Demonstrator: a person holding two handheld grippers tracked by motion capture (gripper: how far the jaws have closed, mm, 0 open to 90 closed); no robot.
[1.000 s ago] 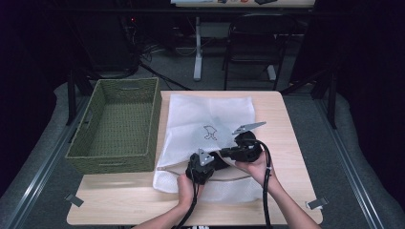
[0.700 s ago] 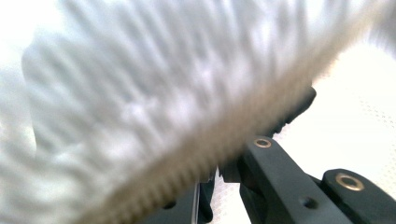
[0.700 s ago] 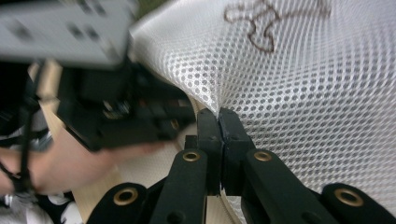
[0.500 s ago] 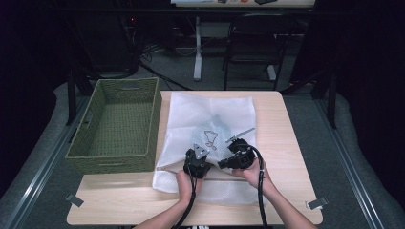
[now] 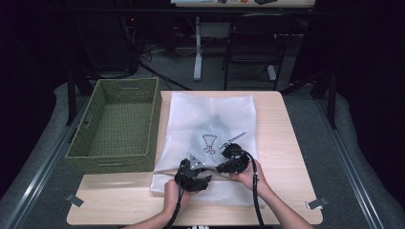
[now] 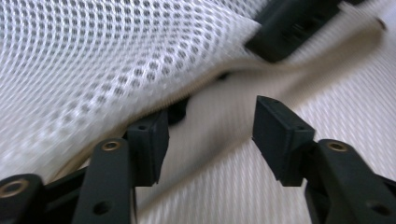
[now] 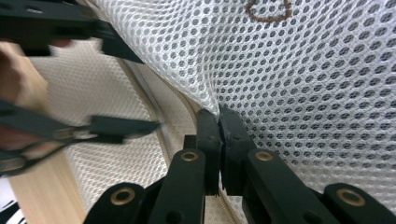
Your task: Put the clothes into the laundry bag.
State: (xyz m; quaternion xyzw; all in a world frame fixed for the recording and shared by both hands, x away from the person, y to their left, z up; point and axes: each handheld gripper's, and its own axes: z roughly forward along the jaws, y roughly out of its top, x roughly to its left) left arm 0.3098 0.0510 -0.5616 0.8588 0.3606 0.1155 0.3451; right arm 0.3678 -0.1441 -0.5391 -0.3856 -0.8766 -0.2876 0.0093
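Note:
A white mesh bag [image 5: 210, 114] with a small brown print lies flat on the wooden table. Its zipped edge runs across the near end. My right gripper [image 5: 223, 165] is low on that edge; in the right gripper view it [image 7: 218, 116] is shut on a fold of the mesh [image 7: 303, 93] beside the zipper. My left gripper [image 5: 205, 174] sits just to its left, open. In the left gripper view it [image 6: 212, 130] straddles the bag's lifted zipper edge [image 6: 154, 112], with mesh [image 6: 116, 56] above. The right gripper's fingers [image 6: 289, 28] show at the top right.
A green woven basket [image 5: 81, 155] stands to the left of the bag, touching the table's left side. Bare table top [image 5: 286, 143] lies to the right of the bag and along the near edge. A chair [image 5: 253, 43] stands beyond the far edge.
Both grippers have come nearer and a little left, down to the bag's near zipper edge. The right one has dropped from beside the print and now pinches the mesh.

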